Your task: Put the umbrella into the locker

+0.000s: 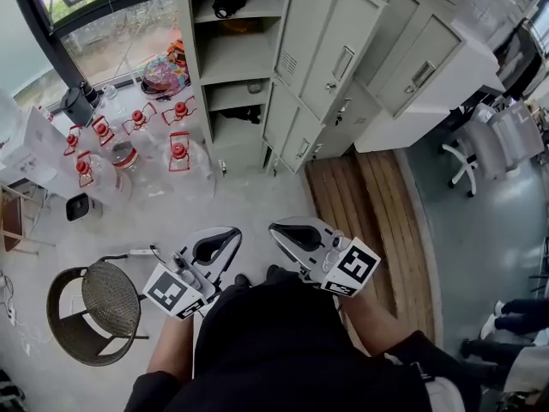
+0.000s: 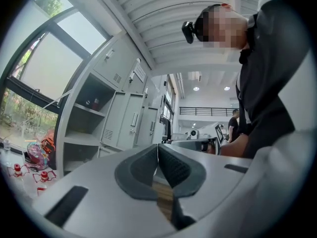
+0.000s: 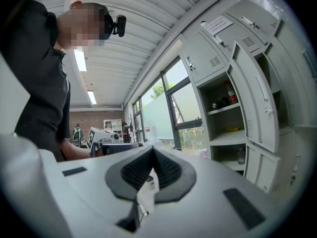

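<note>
Both grippers sit low in the head view, empty. The left gripper [image 1: 230, 235] has its jaws pressed together, and the right gripper [image 1: 279, 230] is closed on nothing too. No umbrella is plainly recognisable. A dark bundle [image 1: 227, 9] on the top shelf of the open locker [image 1: 244, 58], at upper centre, may be it, but it is too small to tell its long axis or heading. A folded umbrella would probably be light, soft in the canopy and stiff along the shaft, so mid-shaft looks the safest hold.
</note>
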`<state>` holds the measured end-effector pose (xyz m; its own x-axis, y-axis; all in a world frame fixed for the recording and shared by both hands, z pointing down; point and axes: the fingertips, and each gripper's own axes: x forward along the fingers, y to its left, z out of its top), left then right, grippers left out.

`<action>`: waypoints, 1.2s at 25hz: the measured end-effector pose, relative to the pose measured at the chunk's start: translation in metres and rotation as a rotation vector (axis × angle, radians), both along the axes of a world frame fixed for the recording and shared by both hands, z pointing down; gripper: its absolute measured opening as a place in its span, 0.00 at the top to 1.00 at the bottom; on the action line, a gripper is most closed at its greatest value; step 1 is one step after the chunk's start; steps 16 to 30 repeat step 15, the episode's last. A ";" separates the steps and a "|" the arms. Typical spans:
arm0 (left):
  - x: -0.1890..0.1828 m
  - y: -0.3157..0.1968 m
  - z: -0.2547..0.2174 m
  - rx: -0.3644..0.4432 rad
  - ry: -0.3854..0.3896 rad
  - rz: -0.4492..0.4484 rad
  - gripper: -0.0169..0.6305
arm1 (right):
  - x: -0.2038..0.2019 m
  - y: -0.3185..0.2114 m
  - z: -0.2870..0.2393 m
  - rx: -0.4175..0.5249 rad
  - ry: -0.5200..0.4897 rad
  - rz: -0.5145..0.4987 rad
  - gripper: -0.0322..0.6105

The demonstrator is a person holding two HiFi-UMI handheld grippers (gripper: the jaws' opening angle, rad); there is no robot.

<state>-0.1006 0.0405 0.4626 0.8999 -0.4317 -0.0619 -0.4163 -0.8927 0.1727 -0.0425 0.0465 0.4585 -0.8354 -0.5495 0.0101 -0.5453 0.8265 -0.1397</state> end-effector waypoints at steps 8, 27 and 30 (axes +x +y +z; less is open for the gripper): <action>-0.006 -0.008 0.013 -0.028 0.004 0.022 0.95 | -0.004 -0.010 0.013 -0.014 -0.007 0.038 0.93; -0.018 -0.021 0.026 -0.060 -0.007 0.036 0.95 | -0.023 -0.023 0.016 -0.005 -0.017 0.029 0.93; -0.018 -0.021 0.026 -0.060 -0.007 0.036 0.95 | -0.023 -0.023 0.016 -0.005 -0.017 0.029 0.93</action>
